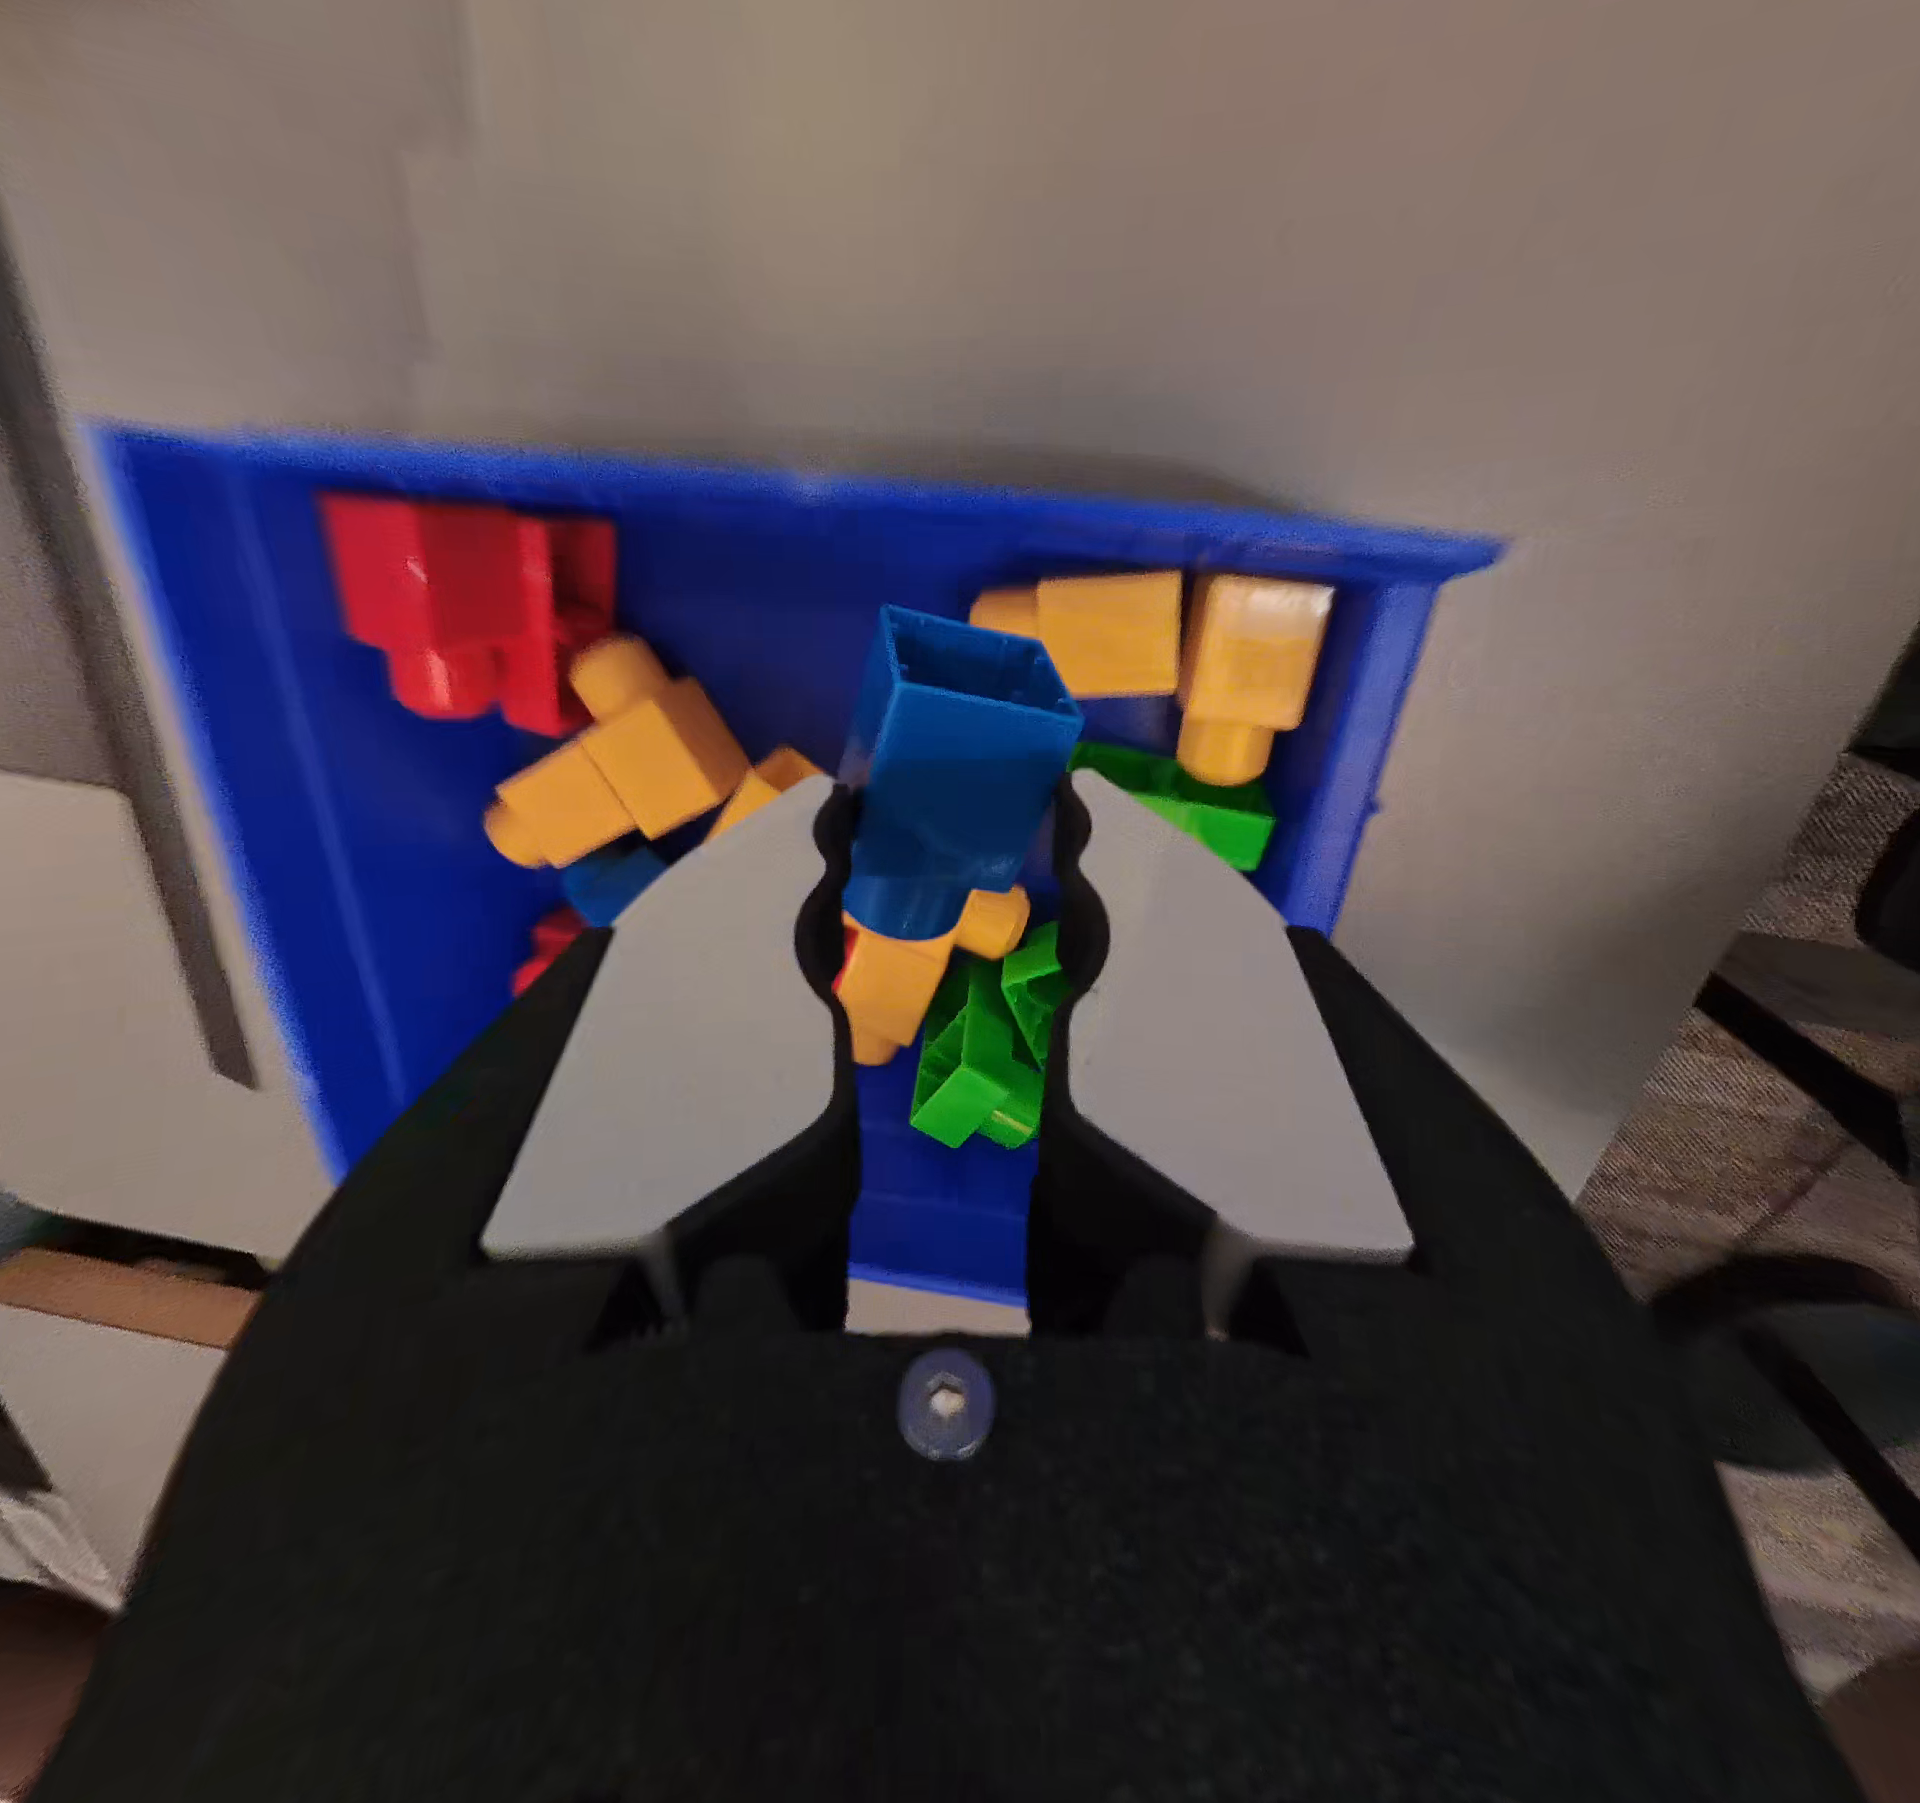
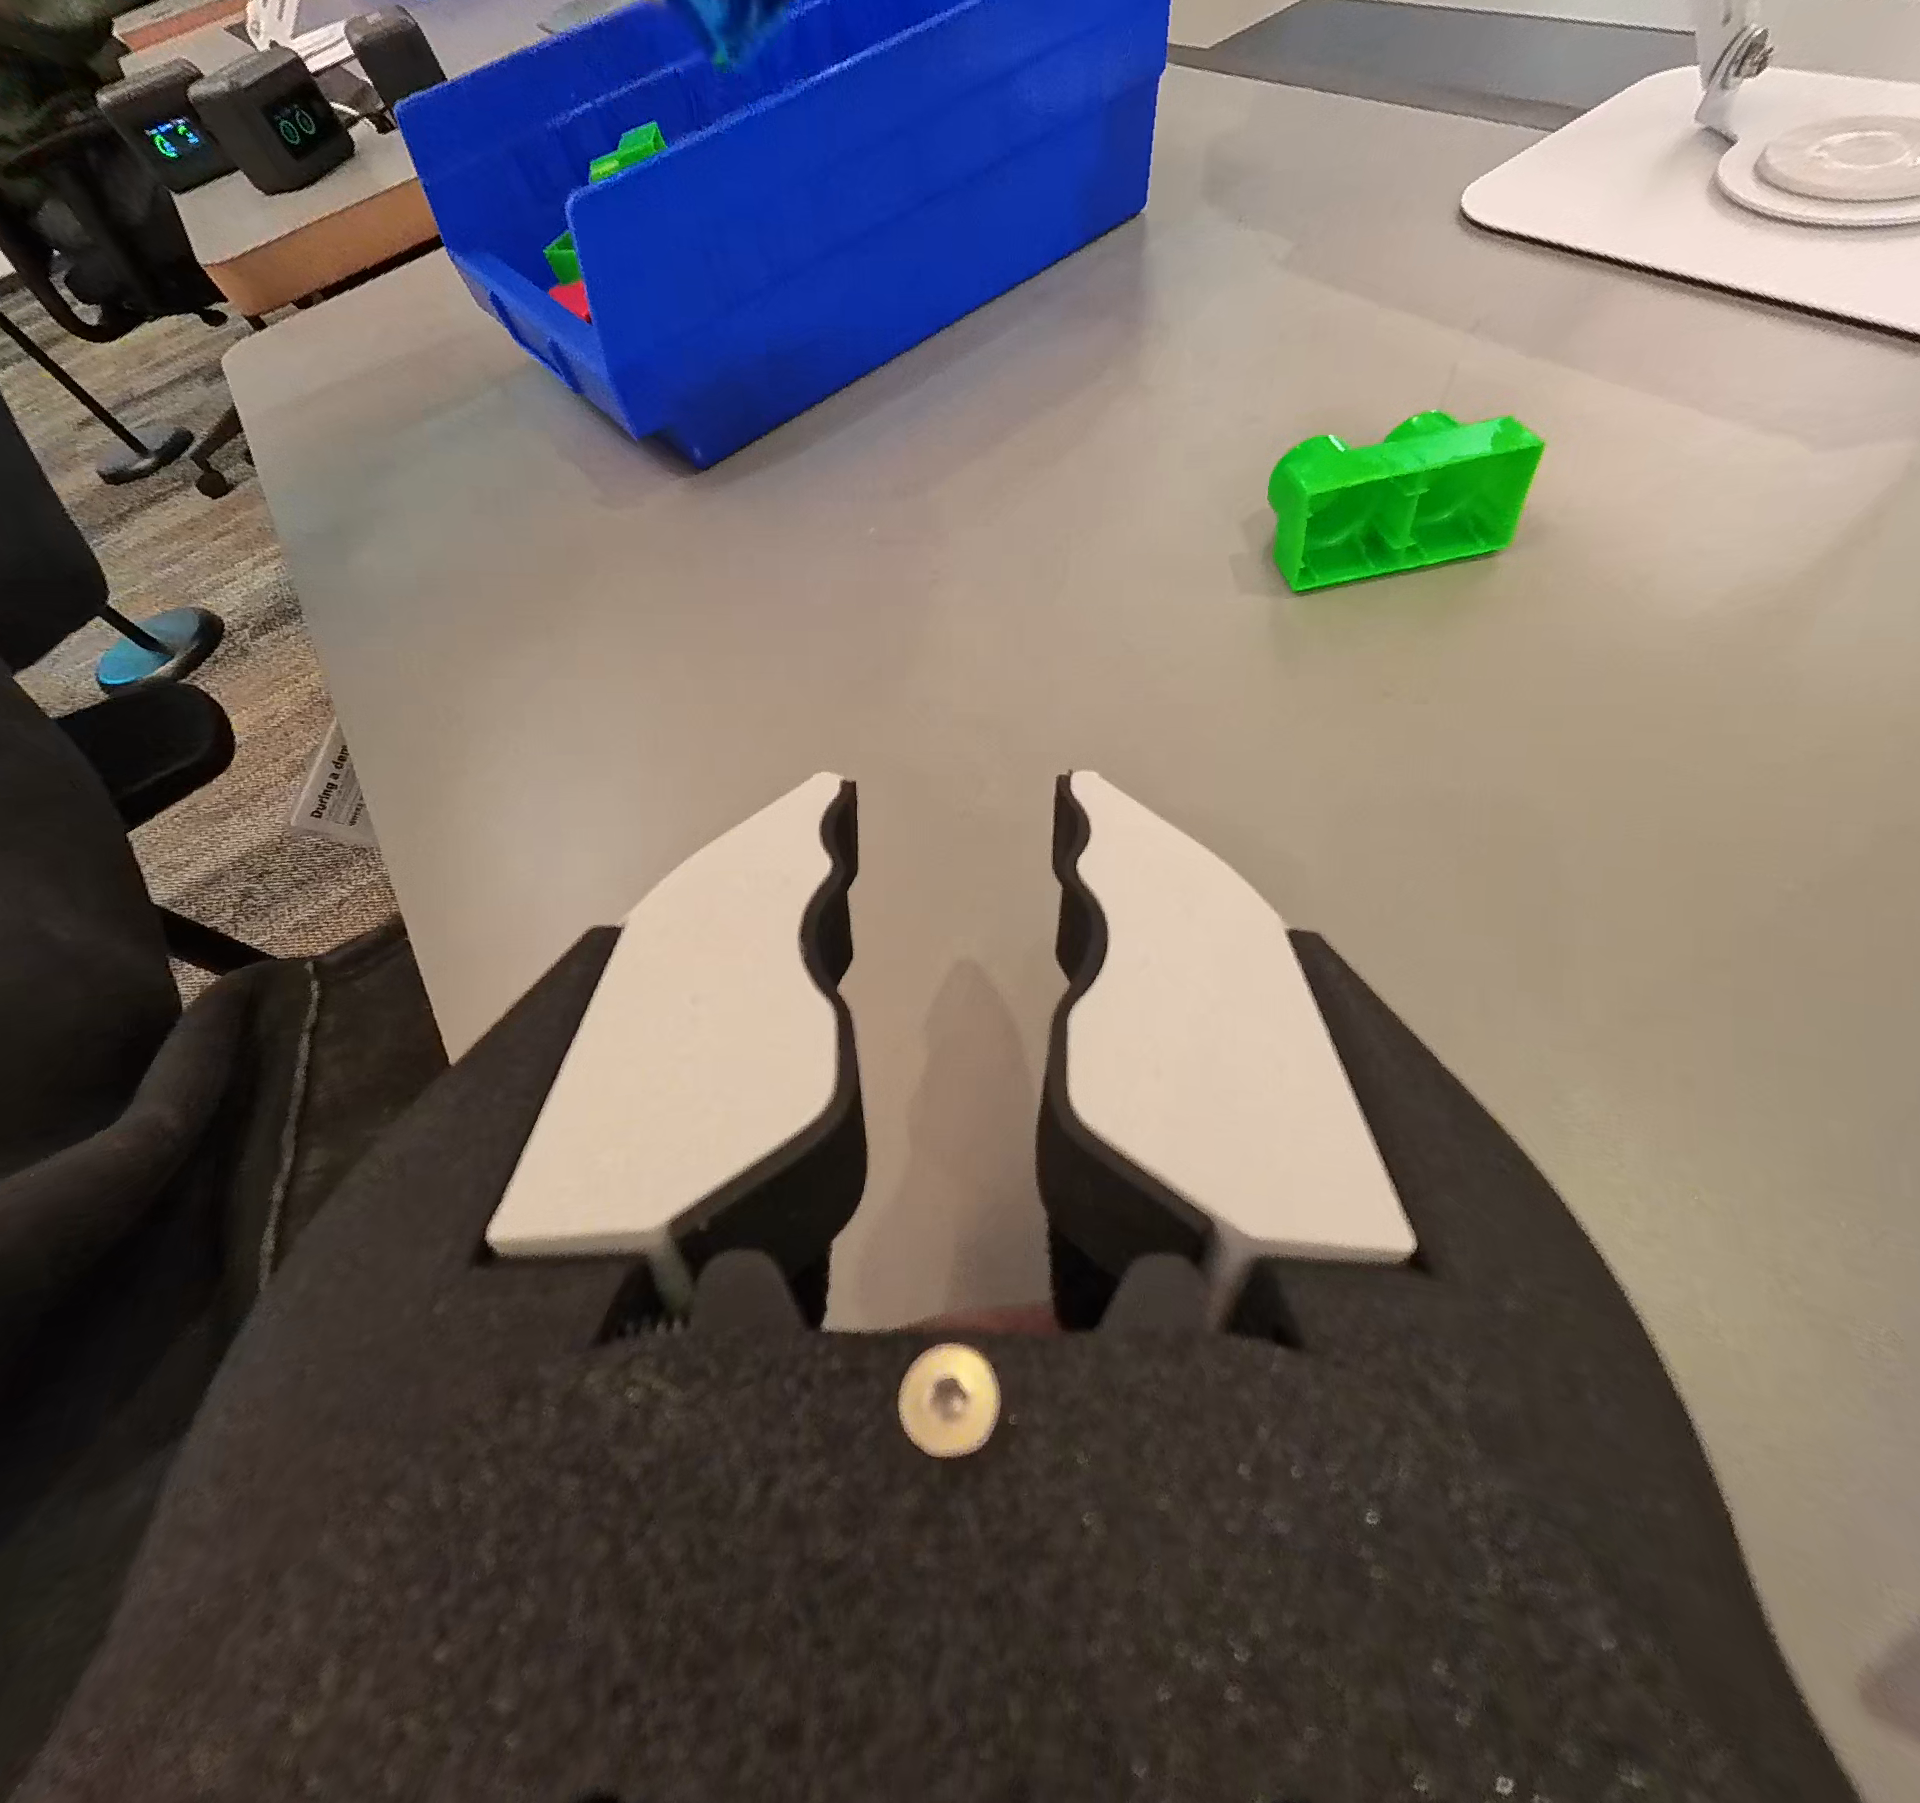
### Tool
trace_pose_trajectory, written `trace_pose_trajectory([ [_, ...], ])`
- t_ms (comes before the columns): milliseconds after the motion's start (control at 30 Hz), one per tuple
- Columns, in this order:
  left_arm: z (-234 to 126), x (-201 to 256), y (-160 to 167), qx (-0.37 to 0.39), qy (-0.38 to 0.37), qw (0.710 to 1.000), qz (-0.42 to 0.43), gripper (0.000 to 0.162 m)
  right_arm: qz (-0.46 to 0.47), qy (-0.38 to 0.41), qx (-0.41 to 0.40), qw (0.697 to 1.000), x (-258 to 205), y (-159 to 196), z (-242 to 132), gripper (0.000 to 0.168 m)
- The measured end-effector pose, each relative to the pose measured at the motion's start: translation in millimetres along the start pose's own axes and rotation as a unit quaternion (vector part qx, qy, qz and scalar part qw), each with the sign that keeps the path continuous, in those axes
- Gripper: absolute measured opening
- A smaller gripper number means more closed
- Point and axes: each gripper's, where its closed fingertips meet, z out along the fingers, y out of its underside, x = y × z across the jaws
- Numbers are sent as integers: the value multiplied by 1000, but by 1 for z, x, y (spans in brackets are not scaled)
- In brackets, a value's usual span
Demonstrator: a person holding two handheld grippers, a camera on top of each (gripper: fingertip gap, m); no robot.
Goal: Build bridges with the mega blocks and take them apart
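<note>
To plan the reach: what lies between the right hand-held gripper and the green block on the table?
Only bare grey table lies between right hand-held gripper and green block, as the right wrist view shows.

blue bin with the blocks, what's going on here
A person is working with two handheld grippers. The left gripper is shut on a blue block, held above the blue bin, which holds red, yellow and green blocks. The right gripper is open and empty, low over the grey table. One green block lies on its side on the table, apart from the bin. No bridge is standing in either view.
</note>
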Motion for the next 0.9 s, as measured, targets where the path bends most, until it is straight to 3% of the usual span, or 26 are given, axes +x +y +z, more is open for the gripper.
trace_pose_trajectory([
  [100, -42, 16, -50, 63, -10, 997, 48, 37, -5, 3, 5, 1000, 0, -3, -2, 36],
  [200, -52, 44, -100, 94, 13, 990, 109, 37, -8, 2, 8, 1000, -1, -6, -4, 36],
  [400, 24, 79, -161, 15, 63, 977, 203, 37, -13, 4, 8, 1000, -1, -6, -5, 35],
  [600, 104, 79, -188, -50, 97, 968, 227, 37, -7, 4, 3, 1000, 1, -1, -4, 35],
  [800, 126, 77, -192, -62, 113, 968, 215, 38, -12, -3, -1, 1000, -3, 1, -2, 35],
  [900, 123, 78, -190, -53, 116, 971, 202, 47, -14, -2, -6, 1000, -2, 2, -1, 35],
])
